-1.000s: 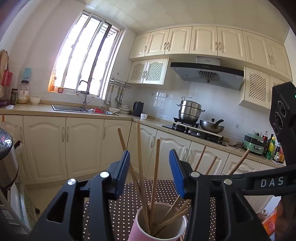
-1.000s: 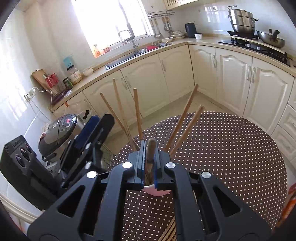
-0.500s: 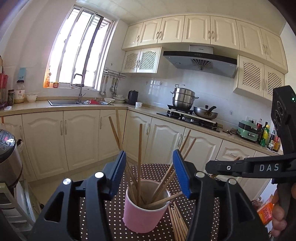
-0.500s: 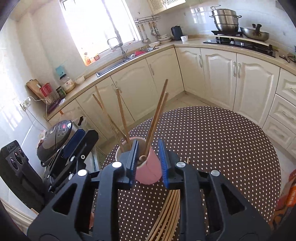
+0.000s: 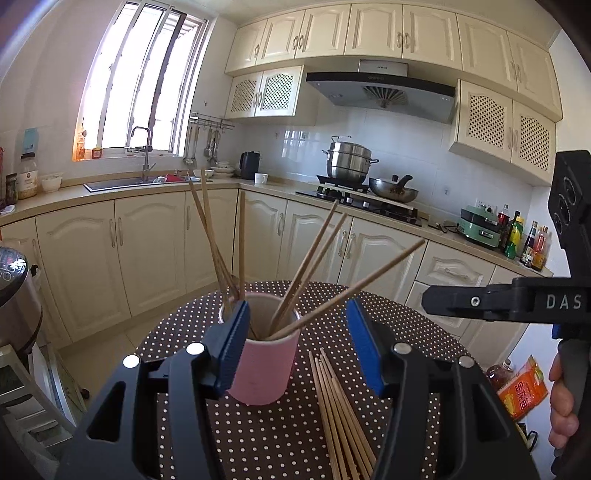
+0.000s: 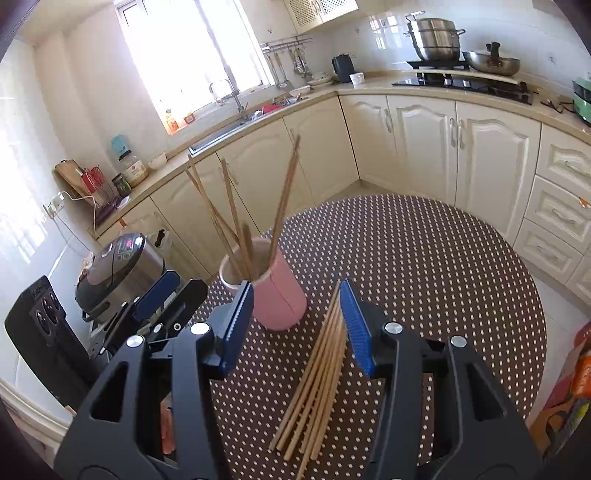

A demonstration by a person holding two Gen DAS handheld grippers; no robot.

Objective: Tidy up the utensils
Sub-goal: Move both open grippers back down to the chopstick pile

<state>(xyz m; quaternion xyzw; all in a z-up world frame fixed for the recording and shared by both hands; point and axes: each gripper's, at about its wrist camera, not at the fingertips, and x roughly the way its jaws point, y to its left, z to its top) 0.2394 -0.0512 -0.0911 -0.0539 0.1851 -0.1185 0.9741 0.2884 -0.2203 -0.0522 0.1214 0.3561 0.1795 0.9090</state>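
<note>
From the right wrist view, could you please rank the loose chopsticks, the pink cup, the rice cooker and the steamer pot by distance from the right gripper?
From the right gripper:
1. Loose chopsticks, on the table under the opening jaws, not gripped.
2. Pink cup, just beyond the left finger.
3. Rice cooker, off the table, left.
4. Steamer pot, on the far stove.

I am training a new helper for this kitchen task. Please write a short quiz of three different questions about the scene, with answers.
1. True or false: the pink cup lies on its side on the dotted table.
2. Where are the loose chopsticks that are not yet sorted?
A. in the sink
B. flat on the table beside the cup
C. on the stove
3. Fill in: the chopsticks in the cup lean against its ____.

Key: 1 false, the cup stands upright. 2 B. 3 rim.
</note>
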